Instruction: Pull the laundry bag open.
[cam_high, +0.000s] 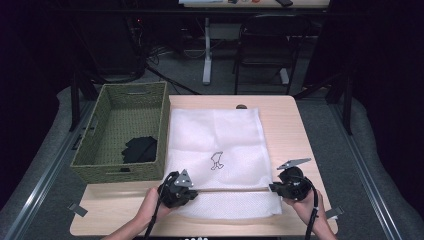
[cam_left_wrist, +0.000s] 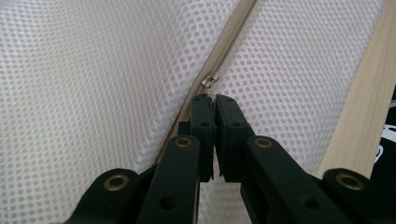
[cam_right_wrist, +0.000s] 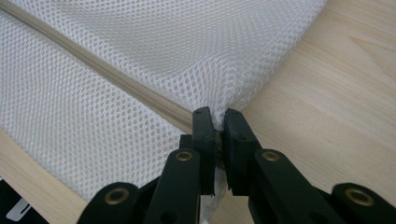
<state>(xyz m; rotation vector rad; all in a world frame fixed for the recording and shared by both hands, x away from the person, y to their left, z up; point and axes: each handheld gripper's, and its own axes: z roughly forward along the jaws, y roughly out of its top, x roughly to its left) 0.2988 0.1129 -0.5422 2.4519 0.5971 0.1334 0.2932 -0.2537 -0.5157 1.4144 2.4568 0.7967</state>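
The left hand-held gripper (cam_left_wrist: 213, 99), jaws pinched shut on the small metal zip pull (cam_left_wrist: 208, 81), is working the beige zip of the white mesh laundry bag (cam_high: 215, 145) lying on the pale wooden bench (cam_high: 295, 130); the right hand-held gripper (cam_right_wrist: 216, 113) is clamping the bag's corner; judging by this, the next pull needs steady tension along the zip.

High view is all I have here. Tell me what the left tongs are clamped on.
Observer: The left tongs are shut on the zipper of the white mesh laundry bag, with the metal slider just ahead of their tips.
Operator: Report the right tongs.
Observer: The right tongs pinch the bag's corner at the zipper's end, bunching the mesh between them.
Operator: Say whether the zipper is open.
Observer: In the right gripper view the zipper runs closed from that corner across the bag.
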